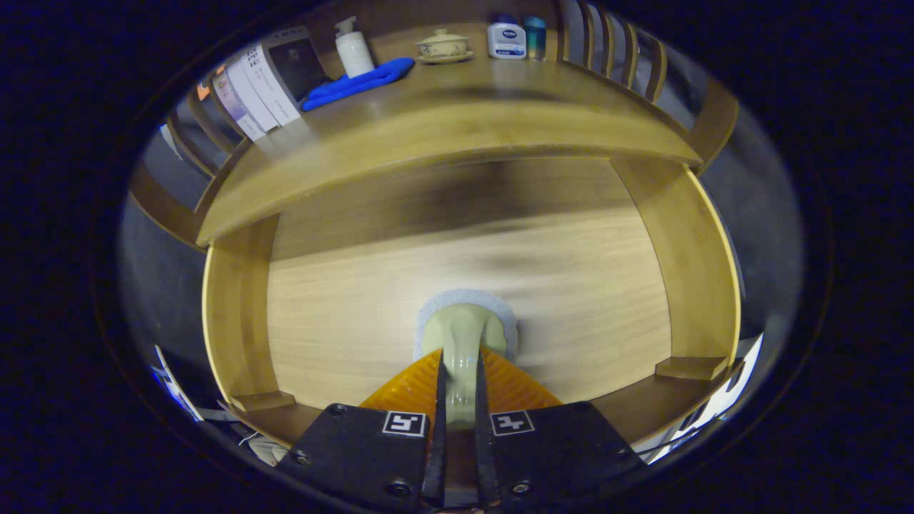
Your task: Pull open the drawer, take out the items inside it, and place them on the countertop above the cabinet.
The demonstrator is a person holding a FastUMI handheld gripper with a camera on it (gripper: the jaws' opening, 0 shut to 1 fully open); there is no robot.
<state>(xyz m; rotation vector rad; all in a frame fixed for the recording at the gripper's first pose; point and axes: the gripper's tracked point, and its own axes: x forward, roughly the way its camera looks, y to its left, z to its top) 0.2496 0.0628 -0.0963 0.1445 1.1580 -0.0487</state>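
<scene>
Currently my fingers (460, 400) are clamped on the pale brush handle (463, 335) inside the open drawer (235, 314) — next, lift it to the countertop (457, 107)

We see the open drawer (343, 314) below the table (457, 121). In it, the brush (465, 332) lies between the fingers of the tool (458, 385). On the table, the cloth (357, 83) lies left of the lidded cup (443, 46).

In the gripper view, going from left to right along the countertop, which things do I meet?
Leaning cards → white pump bottle → blue cloth → lidded cup on saucer → white jar → teal can. Below, the gripper is shut on a pale brush handle.
</scene>
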